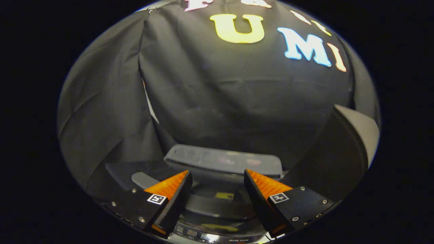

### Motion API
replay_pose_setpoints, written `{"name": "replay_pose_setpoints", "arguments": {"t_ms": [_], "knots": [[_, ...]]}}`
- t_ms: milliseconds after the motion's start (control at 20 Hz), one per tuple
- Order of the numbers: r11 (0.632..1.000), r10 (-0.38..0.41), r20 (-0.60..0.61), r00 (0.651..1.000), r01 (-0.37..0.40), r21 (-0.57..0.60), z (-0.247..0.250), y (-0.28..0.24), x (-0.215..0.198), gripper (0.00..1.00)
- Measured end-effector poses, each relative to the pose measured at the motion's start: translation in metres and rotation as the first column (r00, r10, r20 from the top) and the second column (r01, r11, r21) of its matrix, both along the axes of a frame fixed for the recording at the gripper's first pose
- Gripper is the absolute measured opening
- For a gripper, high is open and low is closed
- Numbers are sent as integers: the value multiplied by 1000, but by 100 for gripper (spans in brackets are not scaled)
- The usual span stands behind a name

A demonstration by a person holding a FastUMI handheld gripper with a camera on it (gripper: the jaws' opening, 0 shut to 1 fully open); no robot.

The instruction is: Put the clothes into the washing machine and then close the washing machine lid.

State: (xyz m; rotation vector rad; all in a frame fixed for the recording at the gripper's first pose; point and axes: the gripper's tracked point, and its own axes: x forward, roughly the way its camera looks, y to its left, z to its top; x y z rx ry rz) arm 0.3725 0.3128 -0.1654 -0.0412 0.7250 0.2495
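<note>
Washing machine (pixel 217 206) sits directly below and just ahead of the tongs (pixel 217 181), its dark top and glossy front edge showing between the two fingers. Tongs spread wide, nothing between them. Just beyond the fingertips (pixel 178 179), a grey control panel (pixel 223 159) runs across the machine's back. Off to the right of the tongs, the raised lid (pixel 342 149) stands open. Beyond, black cloth wall (pixel 217 101).
</note>
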Motion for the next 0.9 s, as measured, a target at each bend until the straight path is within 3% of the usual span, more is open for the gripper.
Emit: {"name": "replay_pose_setpoints", "arguments": {"t_ms": [350,650,900], "knots": [[997,70,-38,997,-71,-11,-45,9,-63,94],[995,83,42,996,-85,56,-9,17,-88,94],[989,61,173,983,-83,120,49,-8,-110,94]]}}
